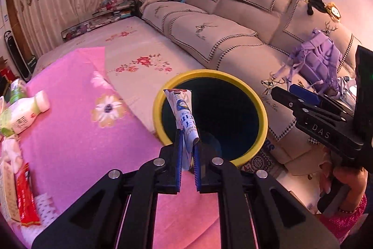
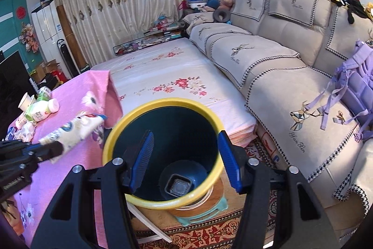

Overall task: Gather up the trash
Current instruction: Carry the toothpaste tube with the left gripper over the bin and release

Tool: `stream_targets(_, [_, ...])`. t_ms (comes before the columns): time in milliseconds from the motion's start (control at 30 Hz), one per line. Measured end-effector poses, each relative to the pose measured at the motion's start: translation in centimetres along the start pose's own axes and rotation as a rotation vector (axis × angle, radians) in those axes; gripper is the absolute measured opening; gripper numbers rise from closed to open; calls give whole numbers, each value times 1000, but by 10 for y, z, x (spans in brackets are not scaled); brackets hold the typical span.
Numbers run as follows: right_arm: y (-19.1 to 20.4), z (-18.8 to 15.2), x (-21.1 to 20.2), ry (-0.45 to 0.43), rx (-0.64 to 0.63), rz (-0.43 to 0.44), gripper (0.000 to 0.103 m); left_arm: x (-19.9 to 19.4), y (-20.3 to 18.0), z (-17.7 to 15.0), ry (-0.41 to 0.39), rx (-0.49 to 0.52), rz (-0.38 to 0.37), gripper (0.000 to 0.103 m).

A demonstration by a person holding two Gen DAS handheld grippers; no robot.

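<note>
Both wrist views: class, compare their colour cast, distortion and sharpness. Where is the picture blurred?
Left wrist view: strong pink-magenta cast, fisheye bending the sofa, tube in the left claw sharp. Right wrist view: more neutral light, same curved edges and dark corners; the tube is motion-blurred, the yellow-rimmed bin crisp.

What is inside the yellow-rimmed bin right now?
The bin looks nearly empty: one small dark square container lies on its floor in the right wrist view. The near inner wall is hidden behind the rim and the right gripper's fingers.

Bin mouth open, unobstructed
</note>
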State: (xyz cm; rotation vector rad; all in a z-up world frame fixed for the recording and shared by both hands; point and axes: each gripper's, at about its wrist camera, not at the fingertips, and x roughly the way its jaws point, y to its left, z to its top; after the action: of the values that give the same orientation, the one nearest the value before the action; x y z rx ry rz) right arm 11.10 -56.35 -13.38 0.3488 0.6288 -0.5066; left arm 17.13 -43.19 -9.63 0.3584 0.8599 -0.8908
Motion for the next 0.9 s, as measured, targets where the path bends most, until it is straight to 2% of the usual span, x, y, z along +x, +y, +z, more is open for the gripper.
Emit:
stream_targets(167, [-25,-1,-2,-2,34,-39,59,45,-25,15,67,29,-26,10])
stream_targets(200, [-29,-2,-2,-2,39,-43,59,54,-28,18,77,33,-26,14])
stream_targets(333, [-41,-3,-2,1,56,-55,59,83,-36,26,107,41,-16,16])
stream_targets(433, [-46,-3,0,6,62,-58,59,95,-37,28,117,40,-5,25])
stream_targets(467, [-46,-3,0,7,63,-58,59,96,-37,30,114,36,-2,33])
stream_targets(500, [-46,-3,1,7,62,-58,59,96,-36,30,110,32,1,44])
stream_targets(667, [-42,-5,0,7,59,-51,59,63,-24,25,48,5,-2,62])
stream_targets(800, [-29,-6,0,14,40,-29,59,10,-7,8,-35,-24,7,82])
stream_targets(900, [-10,-7,0,22,6,0,59,-38,11,-14,-109,-52,56,91])
